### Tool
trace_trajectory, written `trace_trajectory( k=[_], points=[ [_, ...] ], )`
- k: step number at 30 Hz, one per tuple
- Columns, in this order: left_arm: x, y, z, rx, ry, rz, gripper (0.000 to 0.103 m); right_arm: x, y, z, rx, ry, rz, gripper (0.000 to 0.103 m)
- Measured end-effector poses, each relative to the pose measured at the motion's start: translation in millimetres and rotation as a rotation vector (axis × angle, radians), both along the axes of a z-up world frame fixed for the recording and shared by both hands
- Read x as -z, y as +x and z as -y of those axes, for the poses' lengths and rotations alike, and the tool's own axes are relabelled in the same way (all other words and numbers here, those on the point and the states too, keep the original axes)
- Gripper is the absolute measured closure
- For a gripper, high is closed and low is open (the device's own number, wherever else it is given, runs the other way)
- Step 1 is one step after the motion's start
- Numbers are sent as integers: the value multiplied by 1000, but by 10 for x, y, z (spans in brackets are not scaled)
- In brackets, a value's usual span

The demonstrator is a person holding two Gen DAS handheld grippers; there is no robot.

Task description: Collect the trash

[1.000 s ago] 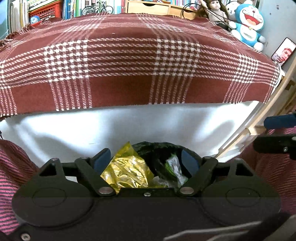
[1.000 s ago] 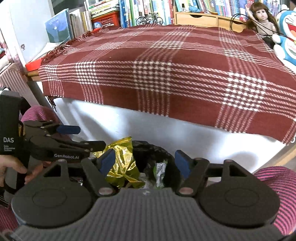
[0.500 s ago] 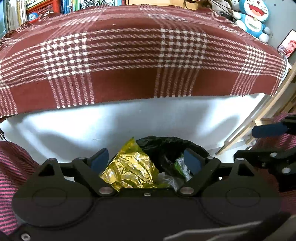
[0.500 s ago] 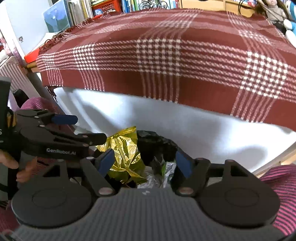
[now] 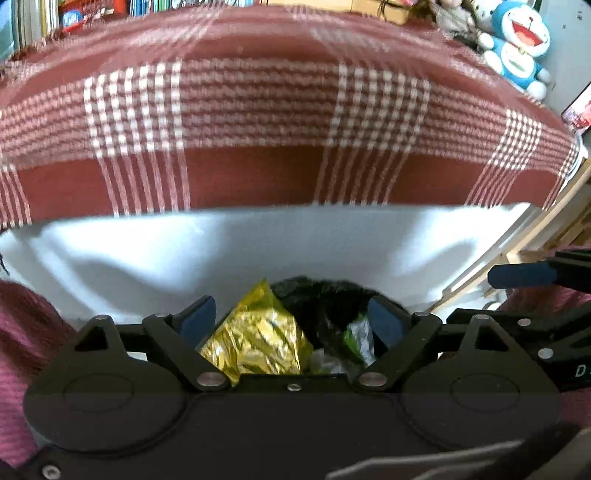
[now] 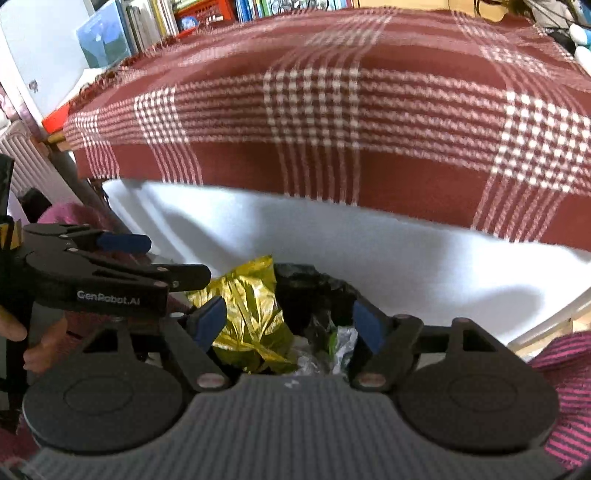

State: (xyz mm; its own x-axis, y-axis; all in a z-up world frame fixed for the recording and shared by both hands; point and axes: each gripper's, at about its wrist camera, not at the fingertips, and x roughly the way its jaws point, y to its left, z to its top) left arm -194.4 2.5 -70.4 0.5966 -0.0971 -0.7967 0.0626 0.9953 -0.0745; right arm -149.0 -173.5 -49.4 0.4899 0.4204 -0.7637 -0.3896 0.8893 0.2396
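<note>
While both tongs hang released, left tongs [image 5: 291, 317] and right tongs [image 6: 290, 325] frame a black trash bag [image 5: 325, 299] holding a gold wrapper [image 5: 258, 339], below the blanket's edge [image 5: 258, 184].

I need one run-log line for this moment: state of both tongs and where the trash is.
left tongs: open, empty | right tongs: open, empty | gold foil wrapper: in black trash bag | bag: below both tongs

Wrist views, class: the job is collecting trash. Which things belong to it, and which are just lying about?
Belongs to the job:
gold foil wrapper
black bin bag
green-and-clear wrapper
left gripper
right gripper

Just lying about:
plaid blanket
blue plush toy
books
</note>
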Motion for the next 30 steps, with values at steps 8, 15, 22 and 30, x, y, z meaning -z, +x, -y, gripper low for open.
trace_trajectory(
  k=[8, 15, 22, 30],
  points=[
    [-164, 73, -24, -6, -13, 26, 7, -162, 108, 1, 9, 14, 49, 14],
    [-36, 34, 24, 12, 15, -11, 7, -111, 75, -34, -5, 3, 31, 14],
    [11, 36, 46, 21, 16, -34, 7, -85, 52, -27, 3, 0, 22, 14],
    [-54, 48, 17, 28, -27, -24, 7, -124, 63, -9, 16, 11, 34, 14]
  ],
)
